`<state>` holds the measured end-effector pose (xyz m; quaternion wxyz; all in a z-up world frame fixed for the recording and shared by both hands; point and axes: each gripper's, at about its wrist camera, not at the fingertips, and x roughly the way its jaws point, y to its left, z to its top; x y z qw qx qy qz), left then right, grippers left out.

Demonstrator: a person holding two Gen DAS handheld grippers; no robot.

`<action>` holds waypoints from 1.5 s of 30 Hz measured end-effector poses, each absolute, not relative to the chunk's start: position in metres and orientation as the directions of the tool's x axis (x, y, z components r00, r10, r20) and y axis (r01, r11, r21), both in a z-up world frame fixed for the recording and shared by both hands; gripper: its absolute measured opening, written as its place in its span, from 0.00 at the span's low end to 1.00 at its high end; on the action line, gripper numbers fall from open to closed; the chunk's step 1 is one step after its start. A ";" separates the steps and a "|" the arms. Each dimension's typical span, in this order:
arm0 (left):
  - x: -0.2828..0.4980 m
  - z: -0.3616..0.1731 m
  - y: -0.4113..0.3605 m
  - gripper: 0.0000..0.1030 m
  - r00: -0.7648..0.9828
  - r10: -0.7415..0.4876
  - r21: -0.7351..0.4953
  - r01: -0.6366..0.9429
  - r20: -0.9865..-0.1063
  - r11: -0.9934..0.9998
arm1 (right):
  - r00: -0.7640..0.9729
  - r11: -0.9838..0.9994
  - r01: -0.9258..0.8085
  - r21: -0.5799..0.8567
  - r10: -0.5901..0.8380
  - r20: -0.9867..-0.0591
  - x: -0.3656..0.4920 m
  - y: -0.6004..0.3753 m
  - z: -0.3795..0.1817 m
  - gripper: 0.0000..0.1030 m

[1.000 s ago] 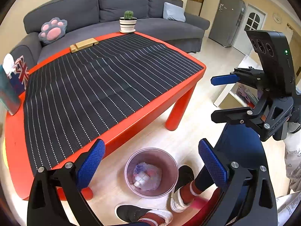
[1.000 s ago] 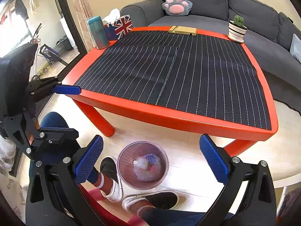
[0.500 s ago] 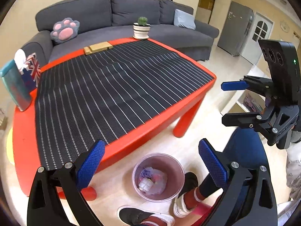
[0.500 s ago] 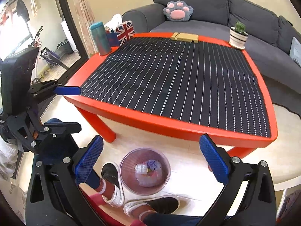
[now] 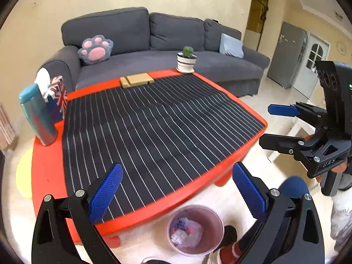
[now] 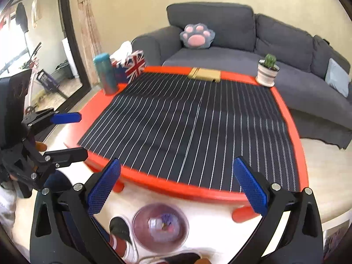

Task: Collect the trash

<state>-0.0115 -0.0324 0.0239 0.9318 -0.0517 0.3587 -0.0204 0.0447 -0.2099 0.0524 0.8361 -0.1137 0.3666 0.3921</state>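
left gripper [image 5: 176, 189] spread wide, holding nothing | right gripper [image 6: 178, 187] spread wide, holding nothing | bin [image 5: 195, 228] with trash [image 5: 187, 233] on floor at 6 o'clock, beside table [image 5: 48, 167] edge | cup [image 5: 37, 114] at 9 o'clock, plant [image 5: 186, 59] at 12

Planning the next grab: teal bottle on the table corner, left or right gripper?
Left, probably: both are open and empty, but the left gripper is on the teal bottle side; the right gripper would cross the table.
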 end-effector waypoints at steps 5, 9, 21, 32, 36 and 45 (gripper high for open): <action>-0.003 0.036 -0.024 0.93 0.770 -0.060 -0.122 -0.023 -0.636 0.992 | 0.463 0.683 -0.727 0.075 0.567 -0.681 0.053 -0.199 0.063 0.97; 0.002 0.041 -0.017 0.94 0.781 -0.007 -0.090 -0.064 -0.624 0.994 | 0.462 0.669 -0.737 0.089 0.596 -0.656 0.057 -0.194 0.074 0.97; 0.008 0.039 -0.007 0.94 0.775 -0.004 -0.108 -0.083 -0.631 0.991 | 0.485 0.664 -0.747 0.033 0.578 -0.656 0.057 -0.182 0.078 0.97; 0.010 0.043 -0.006 0.94 0.782 -0.031 -0.125 -0.061 -0.623 0.990 | 0.479 0.659 -0.751 0.024 0.570 -0.668 0.063 -0.179 0.073 0.97; 0.011 0.041 -0.008 0.94 0.777 -0.030 -0.116 -0.056 -0.629 0.992 | 0.482 0.664 -0.747 0.023 0.566 -0.669 0.065 -0.179 0.073 0.97; 0.010 0.041 -0.008 0.94 0.777 -0.028 -0.118 -0.060 -0.629 0.991 | 0.481 0.665 -0.747 0.026 0.566 -0.669 0.066 -0.180 0.072 0.97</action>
